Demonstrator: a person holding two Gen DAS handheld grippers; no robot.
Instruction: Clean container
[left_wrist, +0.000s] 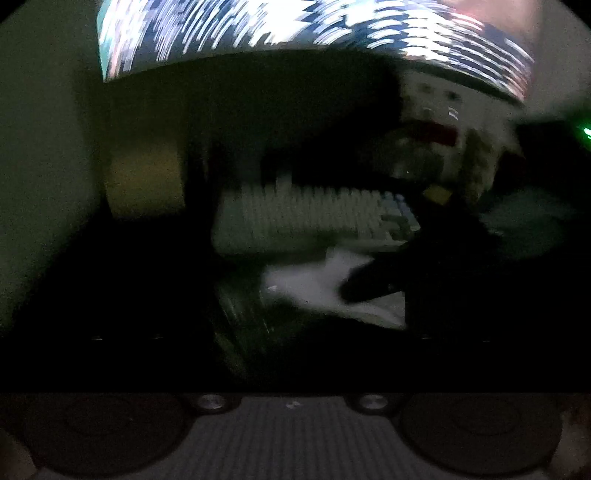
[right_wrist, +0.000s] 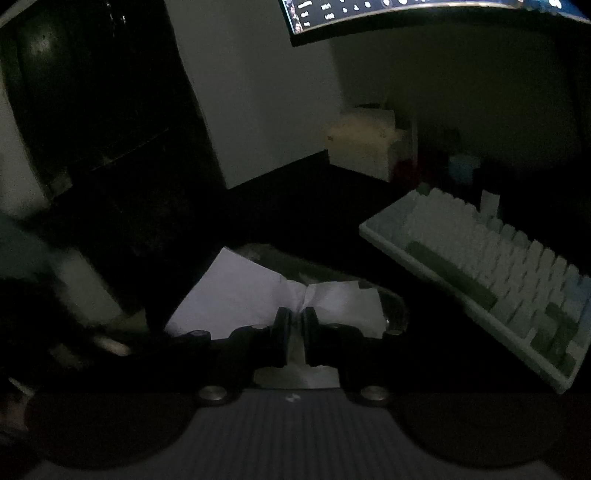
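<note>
The scene is dimly lit and the left wrist view is blurred by motion. In the right wrist view, the right tool (right_wrist: 294, 317) is seen with its two black fingers (right_wrist: 281, 325) pressed together on a crumpled white paper tissue (right_wrist: 236, 295), which is spread over a clear, shallow, glass-like container (right_wrist: 395, 308) lying on the dark bench (right_wrist: 314, 206). The container is placed near the front edge of the bench, just beside a pale grey-green mechanical keyboard (right_wrist: 491, 273). A lit curved monitor (right_wrist: 406, 11) is seen toward the back edge, and a pale boxy object (right_wrist: 362, 147) is set below it.

In the left wrist view, the tissue (left_wrist: 314, 280) and a ribbed clear surface (left_wrist: 240, 314) are made out in front of the keyboard (left_wrist: 303, 214). The fingers of the left tool are lost in darkness; whether they are apart or together cannot be told.
</note>
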